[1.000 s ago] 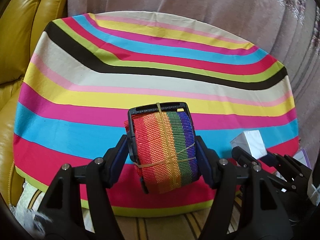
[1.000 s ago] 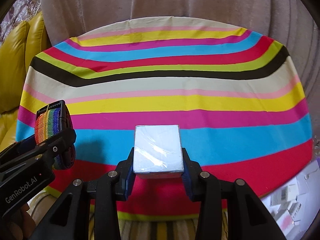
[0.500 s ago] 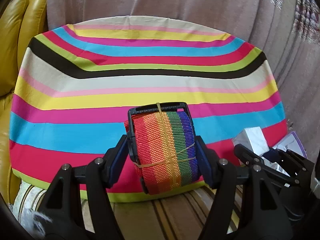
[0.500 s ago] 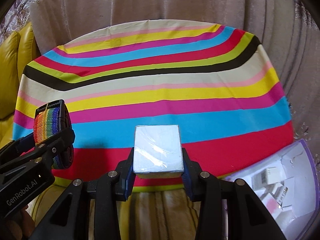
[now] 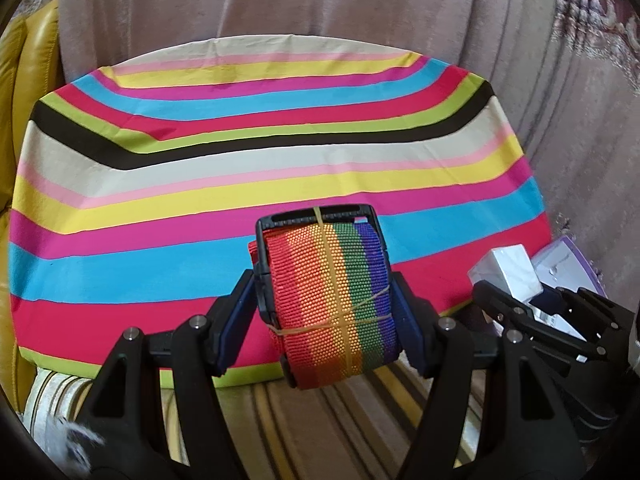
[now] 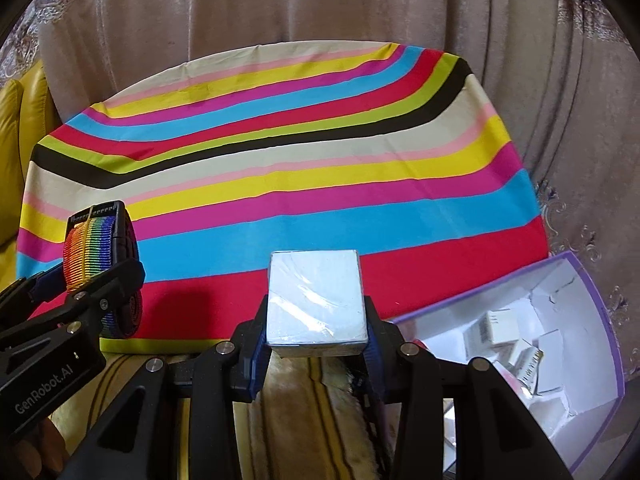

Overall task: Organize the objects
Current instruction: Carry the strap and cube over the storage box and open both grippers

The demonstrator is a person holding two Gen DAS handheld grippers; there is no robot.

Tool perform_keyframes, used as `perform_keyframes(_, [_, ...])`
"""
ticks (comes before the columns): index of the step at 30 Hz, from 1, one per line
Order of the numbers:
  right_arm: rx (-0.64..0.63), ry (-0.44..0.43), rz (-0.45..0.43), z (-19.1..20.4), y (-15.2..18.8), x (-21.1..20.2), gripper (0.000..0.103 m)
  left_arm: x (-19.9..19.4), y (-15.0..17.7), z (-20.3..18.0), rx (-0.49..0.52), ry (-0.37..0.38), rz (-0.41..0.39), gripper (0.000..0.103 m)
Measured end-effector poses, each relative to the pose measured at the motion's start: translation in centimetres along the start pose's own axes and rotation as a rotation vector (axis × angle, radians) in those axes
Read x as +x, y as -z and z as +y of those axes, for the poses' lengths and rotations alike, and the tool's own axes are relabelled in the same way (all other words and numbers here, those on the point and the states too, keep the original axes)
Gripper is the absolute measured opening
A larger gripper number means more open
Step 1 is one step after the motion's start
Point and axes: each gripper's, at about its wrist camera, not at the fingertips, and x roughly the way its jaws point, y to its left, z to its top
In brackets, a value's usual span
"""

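My left gripper (image 5: 326, 308) is shut on a rolled rainbow strap (image 5: 332, 300) with a black buckle, tied with a rubber band, held in the air at the near edge of the striped table (image 5: 160, 184). My right gripper (image 6: 316, 328) is shut on a white box wrapped in clear film (image 6: 316, 300), also held off the table's near edge. Each gripper shows in the other's view: the strap (image 6: 94, 252) at left, the white box (image 5: 508, 272) at right.
A purple-edged open box (image 6: 596, 292) holding several small white boxes (image 6: 504, 324) sits low on the right, beside the table. A yellow leather sofa (image 5: 28, 76) stands at left. Curtains hang behind. Striped fabric (image 6: 312, 420) lies below the grippers.
Both grippers have pulled back toward me and to the right, off the table. The table looks smaller and the purple-edged box has come into view at the right. Both grips are unchanged.
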Motion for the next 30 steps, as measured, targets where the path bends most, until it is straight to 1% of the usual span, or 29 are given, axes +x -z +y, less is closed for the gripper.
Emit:
perform_keyframes(5, [0.017, 0.031, 0.001, -1.3, 0.5, -1.1, 0.041, -0.1, 0.2, -1.8, 0.033, 0.037, 0.012, 0.068])
perform_keyframes(15, [0.075, 0.136, 0.012, -5.2, 1.7, -3.4, 0.041, -0.3, 0.6, -5.1, 0.089, 0.088, 0.032, 0.068])
perform_keyframes(30, [0.182, 0.215, 0.026, -11.2, 3.4, -5.6, 0.041, 0.1, 1.4, -11.3, 0.195, 0.188, 0.088, 0.068])
